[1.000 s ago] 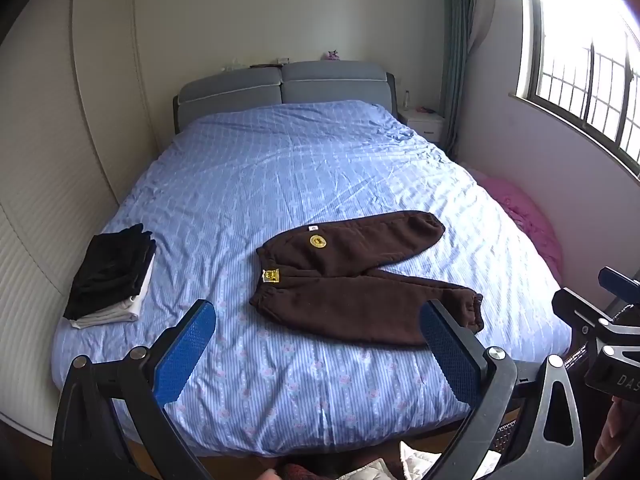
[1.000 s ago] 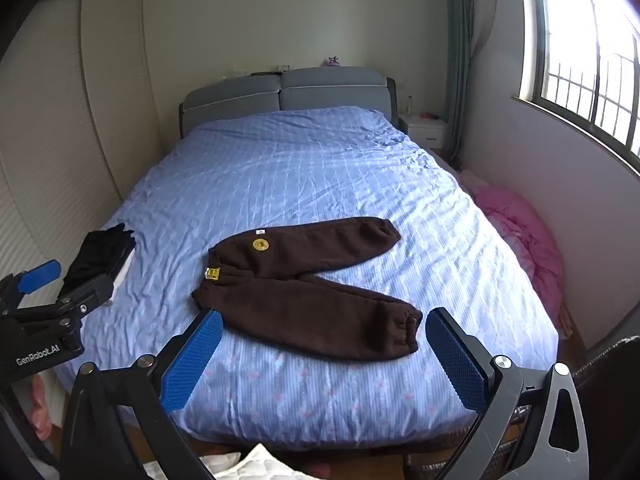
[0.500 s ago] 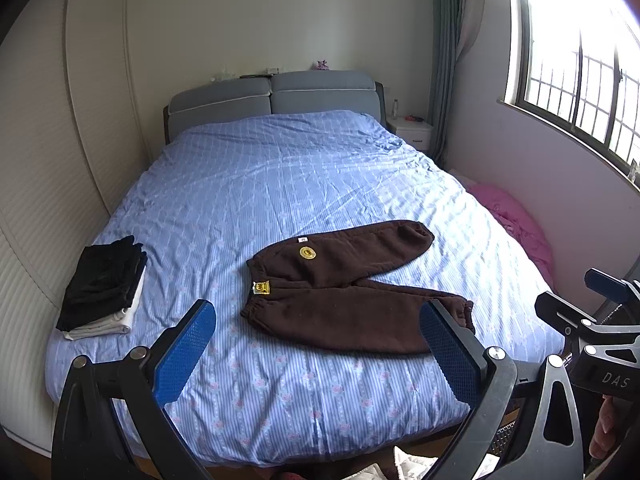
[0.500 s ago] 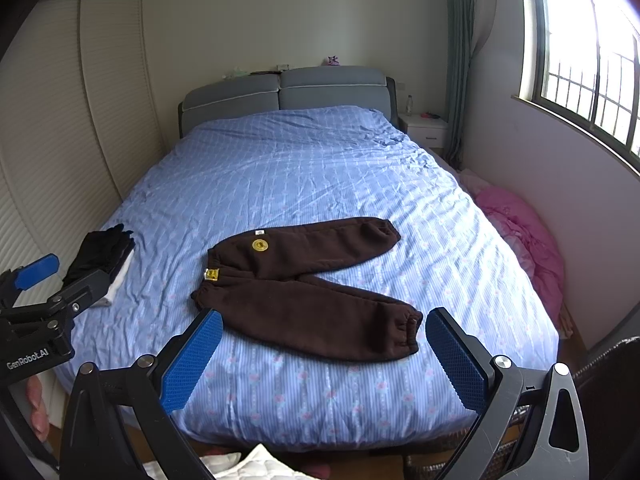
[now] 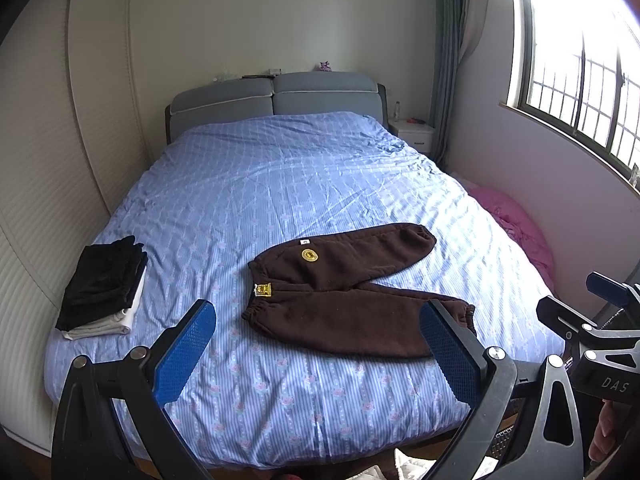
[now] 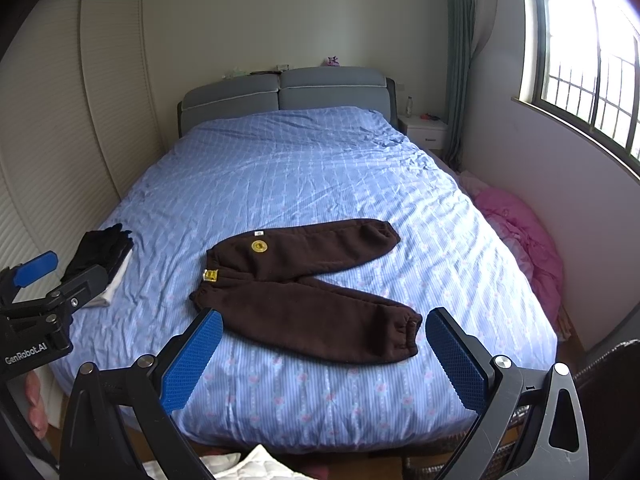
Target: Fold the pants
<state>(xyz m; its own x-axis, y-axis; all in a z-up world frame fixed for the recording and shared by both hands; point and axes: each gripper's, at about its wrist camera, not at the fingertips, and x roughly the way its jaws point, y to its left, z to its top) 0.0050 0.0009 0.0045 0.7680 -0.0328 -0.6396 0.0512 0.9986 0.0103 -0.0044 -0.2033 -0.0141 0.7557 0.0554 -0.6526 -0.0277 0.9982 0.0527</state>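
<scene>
A big bed (image 5: 280, 184) fills most of the room, and it wears a light blue cover with small stripes. The brown pants (image 5: 344, 292) lie flat on the near part of the bed, with the two legs spread apart and the waist turned toward the left. A small pile of folded clothes (image 5: 102, 284), black on top and white below, sits near the left edge of the bed, well apart from the pants. A grey headboard (image 5: 276, 100) stands at the far end, by a pale wall. A window (image 6: 592, 60) lets in bright light on the right, and something pink (image 6: 520, 228) lies on the floor below it. The left hand-held gripper (image 5: 316, 344) is wide open and holds nothing. The right hand-held gripper (image 6: 324, 344) is wide open too, above the foot of the bed.
</scene>
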